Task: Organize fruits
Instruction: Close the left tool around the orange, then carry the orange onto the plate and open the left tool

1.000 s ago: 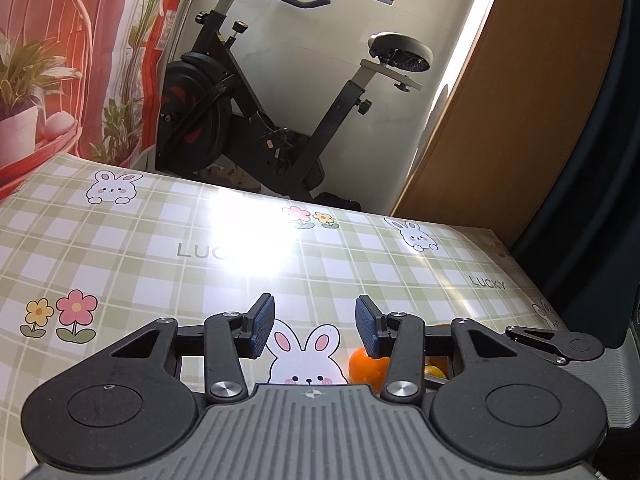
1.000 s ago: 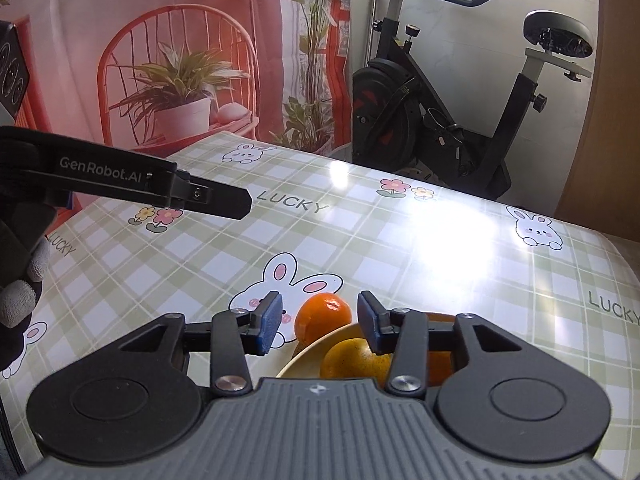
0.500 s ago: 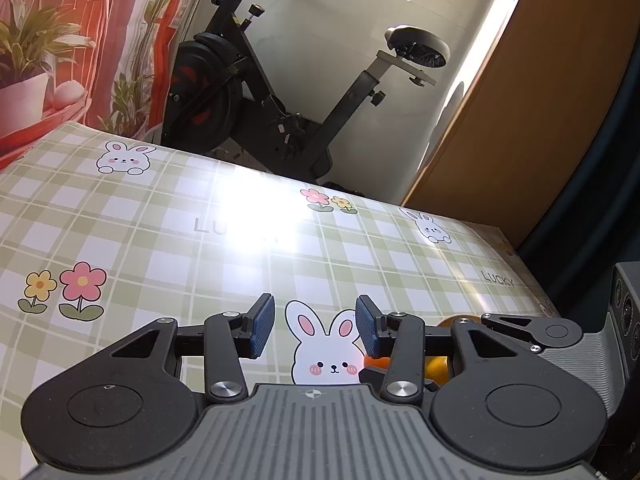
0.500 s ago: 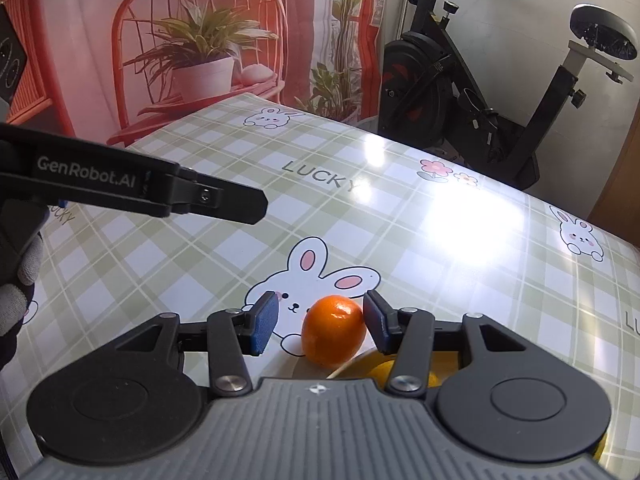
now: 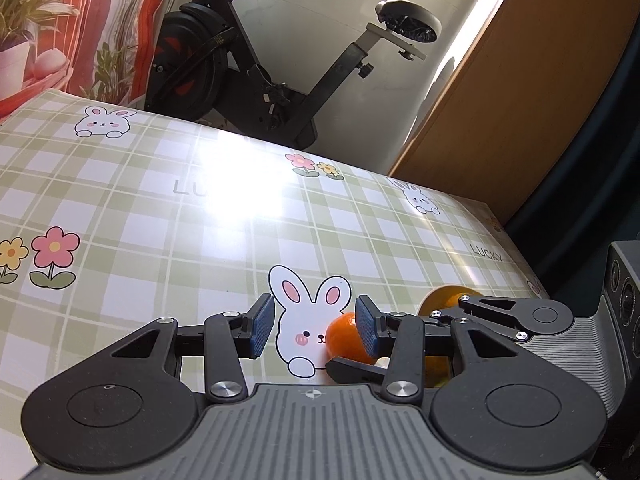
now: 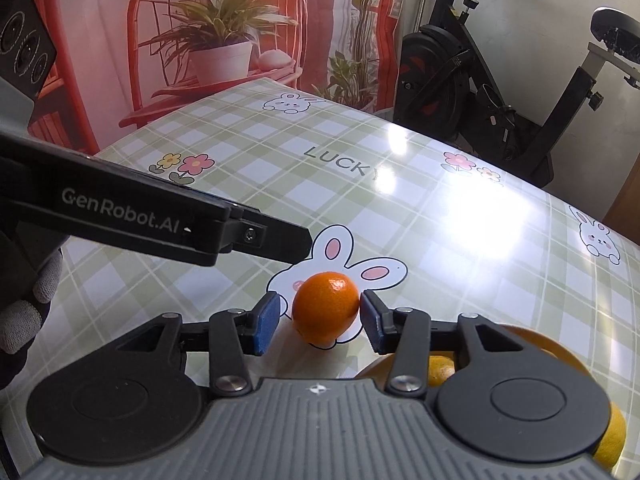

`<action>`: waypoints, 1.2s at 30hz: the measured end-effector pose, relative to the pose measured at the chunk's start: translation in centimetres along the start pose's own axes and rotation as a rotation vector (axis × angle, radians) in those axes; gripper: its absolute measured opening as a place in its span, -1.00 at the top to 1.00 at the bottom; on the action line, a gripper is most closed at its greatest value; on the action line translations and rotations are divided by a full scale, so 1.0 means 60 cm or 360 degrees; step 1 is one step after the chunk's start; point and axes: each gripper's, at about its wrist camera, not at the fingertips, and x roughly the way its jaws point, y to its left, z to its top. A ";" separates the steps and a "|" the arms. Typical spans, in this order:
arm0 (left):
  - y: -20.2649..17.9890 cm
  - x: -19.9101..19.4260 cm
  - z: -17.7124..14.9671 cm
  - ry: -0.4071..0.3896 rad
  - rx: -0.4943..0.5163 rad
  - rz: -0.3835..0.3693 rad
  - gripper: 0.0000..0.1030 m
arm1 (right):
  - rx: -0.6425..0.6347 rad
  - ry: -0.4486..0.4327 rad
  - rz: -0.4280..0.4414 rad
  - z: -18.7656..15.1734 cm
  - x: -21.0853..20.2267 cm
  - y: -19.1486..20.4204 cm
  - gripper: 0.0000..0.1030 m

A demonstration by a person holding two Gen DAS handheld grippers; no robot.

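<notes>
**Ana:** While the right gripper [image 6: 318, 322] straddles the tangerine [image 6: 326, 306], its jaws stand apart, the right pad looking as if it just meets the peel, the left pad clear of it.

**Ben:** So no clamp yet. And where's the fruit sitting?

**Ana:** On the worktop [image 6: 400, 208], right over the printed bunny [image 6: 360, 264], just beside the yellow bowl [image 6: 532, 338] that already holds other citrus under the gripper's body.

**Ben:** And the left gripper [image 5: 316, 328]?

**Ana:** Jaws apart too, holding nothing. From its own camera the tangerine [image 5: 346, 338] peeks out beside its right pad, with the right gripper's finger crossing below.

**Ben:** Which step is this, then?

**Ana:** I'd call it the grasp on the loose fruit. The next move calls for a gentle squeeze centred on the round body, then a lift across into the bowl. Off-centre, and it may roll away.

**Ben:** Any change from a moment ago?

**Ana:** Yes. A second back, the right gripper hung over the bowl with the tangerine beyond its pads. Half a second ago it had swung onto the fruit, and now it has pushed further in so the fruit fills the gap. The left gripper has tilted towards it as well.
</notes>
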 end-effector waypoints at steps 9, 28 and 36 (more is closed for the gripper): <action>-0.001 0.027 -0.021 0.0103 -0.0008 -0.0075 0.10 | 0.0007 0.0009 0.0048 -0.003 0.005 0.013 0.21; -0.032 -0.011 -0.043 0.0055 0.0110 -0.0039 0.22 | 0.0073 -0.0139 0.0012 -0.038 -0.042 0.031 0.25; -0.095 -0.046 -0.055 -0.0021 0.0259 -0.0026 0.22 | 0.0115 -0.0299 -0.0043 -0.065 -0.104 0.033 0.25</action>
